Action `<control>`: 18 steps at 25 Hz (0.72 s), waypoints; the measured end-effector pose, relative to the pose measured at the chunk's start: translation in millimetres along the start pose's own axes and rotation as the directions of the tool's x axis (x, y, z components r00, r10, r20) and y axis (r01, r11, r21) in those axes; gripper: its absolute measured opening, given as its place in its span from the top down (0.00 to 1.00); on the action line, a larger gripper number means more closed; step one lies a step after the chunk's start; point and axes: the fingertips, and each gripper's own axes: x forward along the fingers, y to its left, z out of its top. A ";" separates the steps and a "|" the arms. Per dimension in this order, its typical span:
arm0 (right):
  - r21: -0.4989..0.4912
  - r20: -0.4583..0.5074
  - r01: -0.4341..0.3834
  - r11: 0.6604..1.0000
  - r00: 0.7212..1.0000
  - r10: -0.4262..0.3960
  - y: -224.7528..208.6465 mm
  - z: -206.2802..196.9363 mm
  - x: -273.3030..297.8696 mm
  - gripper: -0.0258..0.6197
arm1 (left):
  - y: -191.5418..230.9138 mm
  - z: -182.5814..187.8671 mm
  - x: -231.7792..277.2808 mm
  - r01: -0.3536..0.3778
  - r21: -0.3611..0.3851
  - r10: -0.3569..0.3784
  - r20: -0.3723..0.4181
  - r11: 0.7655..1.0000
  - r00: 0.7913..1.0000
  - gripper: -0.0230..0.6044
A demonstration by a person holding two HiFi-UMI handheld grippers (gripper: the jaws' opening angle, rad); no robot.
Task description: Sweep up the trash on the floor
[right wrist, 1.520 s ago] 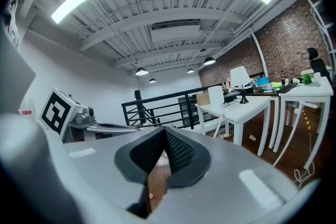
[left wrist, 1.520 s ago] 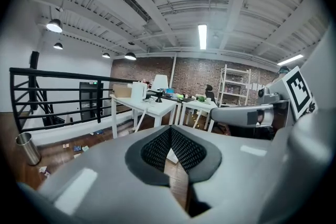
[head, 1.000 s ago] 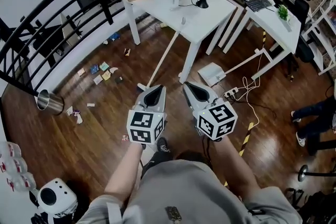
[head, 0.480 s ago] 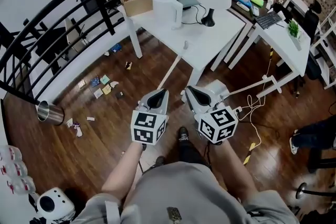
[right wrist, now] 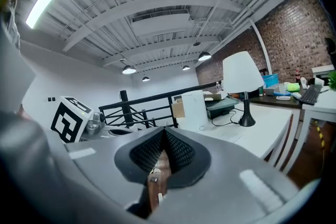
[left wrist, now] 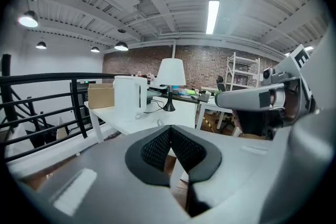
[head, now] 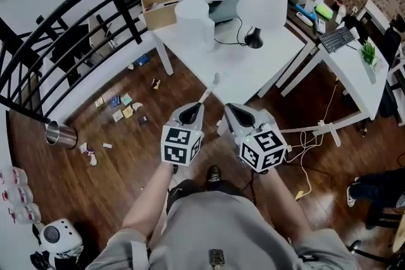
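Left claw [head: 192,110] closed, empty, right claw [head: 231,110] closed, empty, trash [head: 124,102] scattered on wooden floor [head: 114,181]

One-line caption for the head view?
Left gripper and right gripper, both shut, face a white table; trash litters the floor beside the railing.

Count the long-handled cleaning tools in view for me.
2. A broom leans on the white table's front edge, just beyond the left gripper. A dustpan lies on the floor right of the right gripper, only its handle clear; the pan is mostly hidden behind the grippers.
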 end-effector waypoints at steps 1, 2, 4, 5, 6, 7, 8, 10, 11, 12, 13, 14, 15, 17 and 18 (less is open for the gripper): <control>0.001 -0.003 -0.001 1.000 1.000 0.001 -5.5 1.2 3.3 0.96 | 0.8 0.0 8.5 0.003 0.000 -0.003 -0.007 1.000 1.000 0.95; 0.001 -0.004 -0.001 1.000 1.000 0.001 -10.6 2.8 6.7 0.96 | 2.1 -0.6 17.2 0.006 0.001 -0.006 -0.014 1.000 1.000 0.95; 0.001 -0.007 0.004 1.000 1.000 -0.004 -20.4 5.4 13.4 0.96 | 6.2 -4.0 35.1 0.010 0.002 -0.010 -0.033 1.000 0.999 0.95; 0.002 -0.010 0.009 1.000 1.000 -0.009 -25.1 6.0 16.6 0.96 | 8.4 -6.9 43.8 0.013 0.004 -0.013 -0.047 1.000 0.999 0.95; 0.003 -0.014 0.014 1.000 1.000 -0.014 -29.6 6.4 19.6 0.96 | 10.5 -9.9 52.3 0.018 0.007 -0.018 -0.062 1.000 0.998 0.95; 0.003 -0.017 0.020 1.000 1.000 -0.020 -33.7 7.0 22.4 0.96 | 12.3 -12.8 60.6 0.025 0.011 -0.025 -0.075 1.000 0.997 0.95; 0.002 -0.020 0.025 1.000 0.999 -0.025 -37.4 8.0 25.1 0.96 | 14.0 -15.2 68.8 0.034 0.013 -0.032 -0.086 0.999 0.996 0.95; 0.000 -0.022 0.034 0.999 0.999 -0.034 -44.9 10.4 31.6 0.96 | 17.3 -17.6 86.5 0.052 0.017 -0.050 -0.100 0.999 0.994 0.88; -0.001 -0.024 0.038 0.999 0.999 -0.038 -48.5 11.0 35.3 0.96 | 19.0 -18.4 96.1 0.060 0.018 -0.058 -0.106 0.998 0.993 0.83; -0.002 -0.026 0.041 0.999 0.999 -0.041 -51.4 10.7 38.5 0.96 | 20.5 -20.2 105.7 0.068 0.018 -0.065 -0.114 0.998 0.991 0.78; -0.001 -0.030 0.045 0.999 0.999 -0.045 -53.6 9.7 40.6 0.96 | 21.7 -23.4 114.9 0.074 0.019 -0.071 -0.123 0.997 0.990 0.73; -0.002 -0.035 0.050 0.999 0.998 -0.050 -55.3 8.4 41.8 0.96 | 22.9 -27.3 123.7 0.077 0.021 -0.074 -0.135 0.997 0.988 0.68; -0.003 -0.040 0.055 0.998 0.998 -0.055 -56.6 7.5 42.2 0.96 | 24.6 -31.4 132.1 0.078 0.025 -0.073 -0.146 0.997 0.987 0.64; -0.006 -0.047 0.067 0.998 0.997 -0.068 -59.9 7.3 41.4 0.96 | 28.8 -38.2 148.4 0.072 0.029 -0.066 -0.164 0.997 0.984 0.55; -0.007 -0.049 0.076 0.997 0.996 -0.076 -62.5 7.7 40.2 0.96 | 30.6 -41.3 157.0 0.067 0.030 -0.061 -0.173 0.997 0.983 0.53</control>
